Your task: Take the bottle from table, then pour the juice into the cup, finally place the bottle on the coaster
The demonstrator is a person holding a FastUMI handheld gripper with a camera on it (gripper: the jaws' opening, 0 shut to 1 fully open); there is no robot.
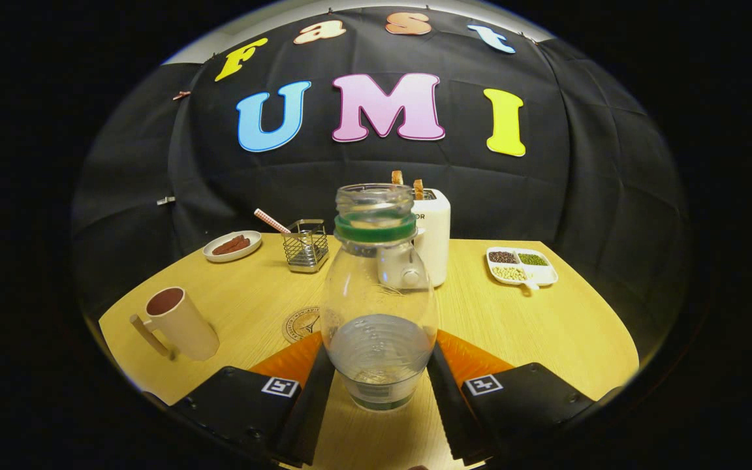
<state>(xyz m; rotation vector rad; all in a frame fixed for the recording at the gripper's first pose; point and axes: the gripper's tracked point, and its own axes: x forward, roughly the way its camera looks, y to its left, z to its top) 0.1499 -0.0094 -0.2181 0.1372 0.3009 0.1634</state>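
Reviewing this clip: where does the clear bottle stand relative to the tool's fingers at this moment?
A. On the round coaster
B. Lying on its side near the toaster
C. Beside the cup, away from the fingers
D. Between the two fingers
D. The bottle stands upright between the tool's two fingers, which sit against its lower sides; the cup is off to one side and the coaster lies beyond, uncovered.

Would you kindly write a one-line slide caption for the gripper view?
Gripper fingers flank a clear bottle on the wooden table, mug left, coaster behind.
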